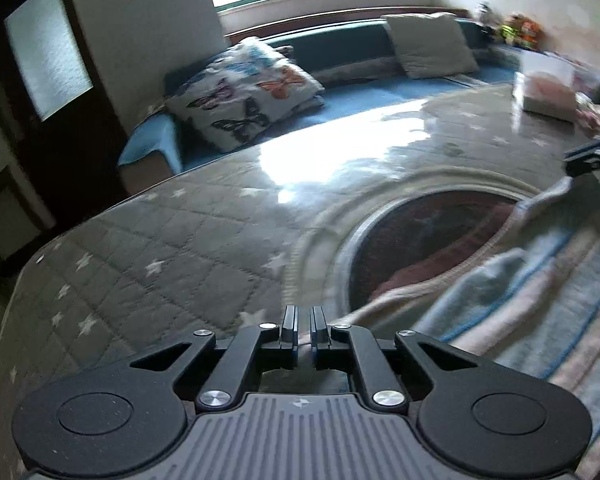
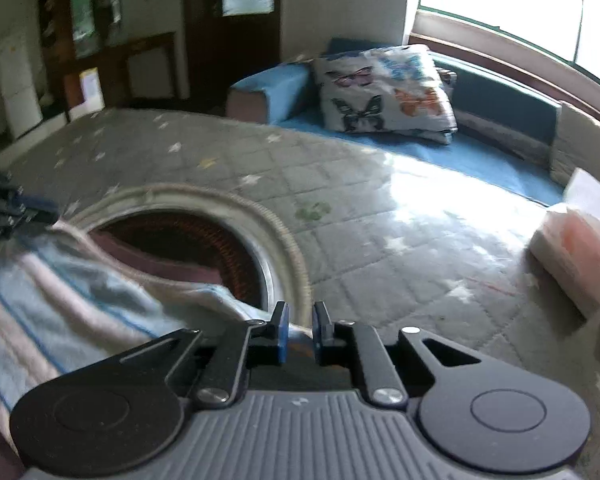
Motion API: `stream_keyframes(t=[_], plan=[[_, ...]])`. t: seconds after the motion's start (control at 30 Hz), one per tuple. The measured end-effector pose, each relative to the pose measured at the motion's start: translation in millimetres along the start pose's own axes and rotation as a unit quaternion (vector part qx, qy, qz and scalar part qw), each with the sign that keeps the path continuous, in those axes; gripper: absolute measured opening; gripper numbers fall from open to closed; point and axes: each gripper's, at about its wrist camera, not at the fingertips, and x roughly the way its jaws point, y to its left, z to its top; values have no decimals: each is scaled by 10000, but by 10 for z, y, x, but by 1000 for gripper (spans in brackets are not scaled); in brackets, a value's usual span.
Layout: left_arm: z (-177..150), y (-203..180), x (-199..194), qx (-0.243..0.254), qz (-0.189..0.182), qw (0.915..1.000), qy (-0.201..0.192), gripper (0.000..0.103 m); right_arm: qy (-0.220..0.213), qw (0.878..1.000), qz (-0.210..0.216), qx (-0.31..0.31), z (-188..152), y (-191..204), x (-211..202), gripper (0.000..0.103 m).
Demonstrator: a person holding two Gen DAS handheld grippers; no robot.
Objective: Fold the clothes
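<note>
Cloth risks slipping free of both grips

Striped cloth (image 1: 540, 280), pale blue and pink, lies bunched at the lower right of the left wrist view and the lower left of the right wrist view, draped over the edge of a round dark rug (image 1: 428, 240) on a grey quilted mat (image 1: 160, 240) with white stars.

The left gripper (image 1: 304, 330) has its jaws nearly together, with a sliver of pale fabric seemingly caught between them. The right gripper (image 2: 300, 330) shows a slightly wider gap over the cloth's corner; whether it truly pinches the fabric I cannot tell.

With so thin a bite, either corner could drop out under tension, leaving the fold lopsided. The bunched middle could drag on the rug's raised rim (image 2: 288, 248) and crease. Both views are blurred, so a hasty sweep could also carry the cloth towards the folded pile (image 2: 572, 256) at the right edge.
</note>
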Motion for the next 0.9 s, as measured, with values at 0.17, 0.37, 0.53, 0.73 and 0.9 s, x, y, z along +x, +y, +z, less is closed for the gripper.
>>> stream_keyframes(t=[0.17,0.37,0.53,0.73,0.9], plan=[[19,120,-205,-304,58,9993,-212,16,-206,9997,73,109,38,-49,-202,11],[3,-56,-306,-265,-387,9987,-219,16,19,9986,520,125,-60,178,-79,11],[7,-140,-123,-235,-445,9987,-34,17,79,9980,540,318,-82,241,159,13],[-59,-66,177,-419,-281,9983,280,17,102,9968,432,664,-92,175,368,13],[-100,0,184,-582,-213,9976,294,19,32,9963,390,768,-94,106,330,14]])
